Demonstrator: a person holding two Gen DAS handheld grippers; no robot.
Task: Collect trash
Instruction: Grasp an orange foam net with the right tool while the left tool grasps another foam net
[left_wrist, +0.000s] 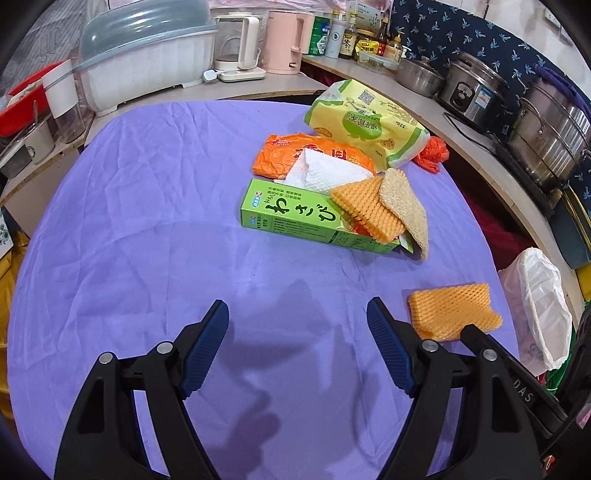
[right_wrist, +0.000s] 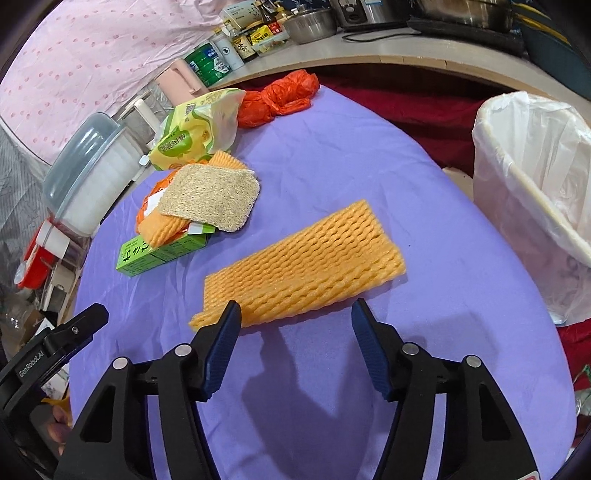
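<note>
- Right gripper (right_wrist: 295, 319) hangs nearest, its jaws apart and gripping nothing; the orange foam net (right_wrist: 303, 264) lies flat just beyond the fingertips.
- Left gripper (left_wrist: 297, 325), also open and empty, hovers over bare purple cloth (left_wrist: 147, 229).
- Beyond the cloth's right edge stands the lined bin (right_wrist: 535, 177), cut off by the frame.
- Green box (left_wrist: 291, 216) sits half hidden beneath the trash pile.

On the table cloth (right_wrist: 332, 147) a foam net sleeve (right_wrist: 303, 258) lies alone, the lined bin (right_wrist: 532, 192) to its right. Left and behind it sits a heap — a scrub pad (right_wrist: 210, 199) atop a carton (right_wrist: 162, 251), a snack bag (right_wrist: 192, 136) behind, a crumpled plastic bag (right_wrist: 277, 98) farthest back.
</note>
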